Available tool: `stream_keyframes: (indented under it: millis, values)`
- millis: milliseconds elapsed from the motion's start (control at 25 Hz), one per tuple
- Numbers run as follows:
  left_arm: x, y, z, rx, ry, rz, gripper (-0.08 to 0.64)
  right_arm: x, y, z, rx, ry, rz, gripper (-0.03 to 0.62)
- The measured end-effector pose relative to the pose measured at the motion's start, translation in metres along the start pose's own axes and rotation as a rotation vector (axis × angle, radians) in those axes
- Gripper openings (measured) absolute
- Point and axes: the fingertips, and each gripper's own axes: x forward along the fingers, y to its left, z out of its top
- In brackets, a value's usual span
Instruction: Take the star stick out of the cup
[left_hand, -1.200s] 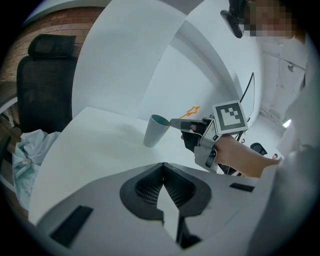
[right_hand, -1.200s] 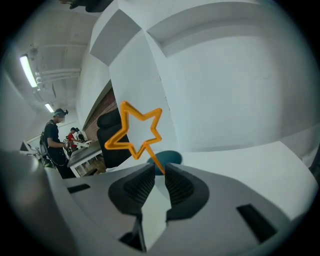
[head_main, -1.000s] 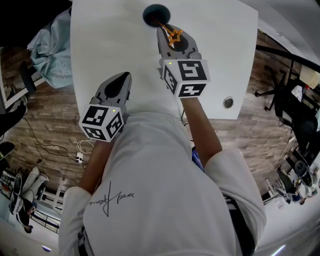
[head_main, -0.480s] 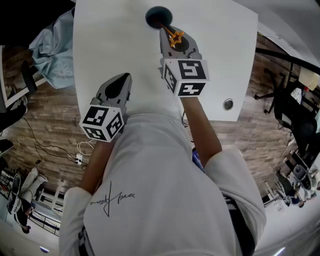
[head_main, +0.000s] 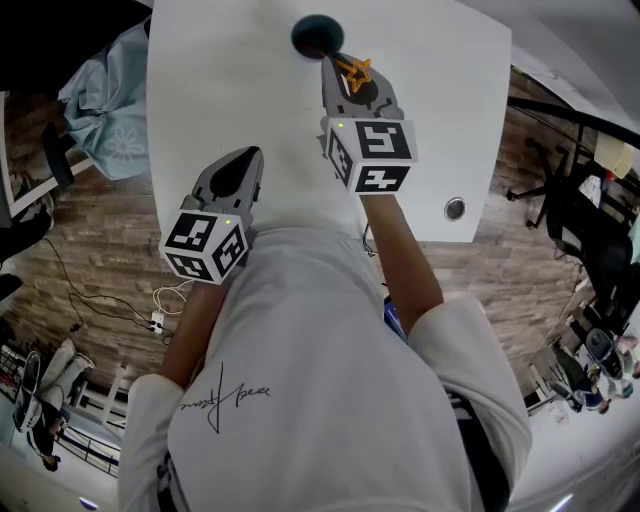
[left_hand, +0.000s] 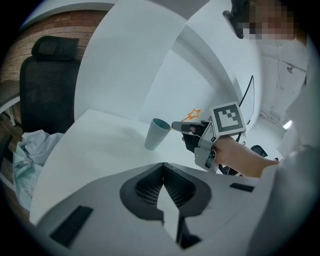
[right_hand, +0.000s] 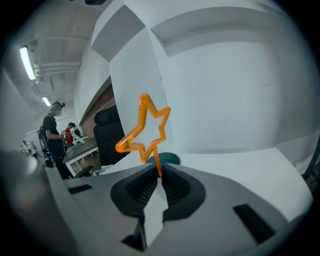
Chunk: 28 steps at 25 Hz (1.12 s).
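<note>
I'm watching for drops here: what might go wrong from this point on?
1. The right tongs pinch only the thin stem of the orange star-topped stick, near their tips; it might twist or slip out.
2. The teal cup stands unheld on the white table just ahead of those tongs, with the left tongs shut and well back; a careless swing could knock it over.

The star stick (right_hand: 151, 148) is seen as glossy, smooth orange plastic. The cup (left_hand: 156, 133) is finished smooth and matt, as is the white table (head_main: 220, 90). The left gripper (left_hand: 163, 166) and right gripper (right_hand: 158, 174) are moulded in matt grey plastic, with ribbed dark pads (right_hand: 175, 187). The floor (head_main: 100, 250) is laid in wood-grained planks, and a pale cloth (head_main: 105, 120) is crumpled.
</note>
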Motion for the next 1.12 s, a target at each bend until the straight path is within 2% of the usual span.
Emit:
stream_keyframes:
  millis: [1120]
  values:
    - [-0.016, -0.007, 0.006, 0.015, -0.070, -0.029, 0.008, -0.024, 0.007, 0.019, -0.052, -0.045, -0.040, 0.026]
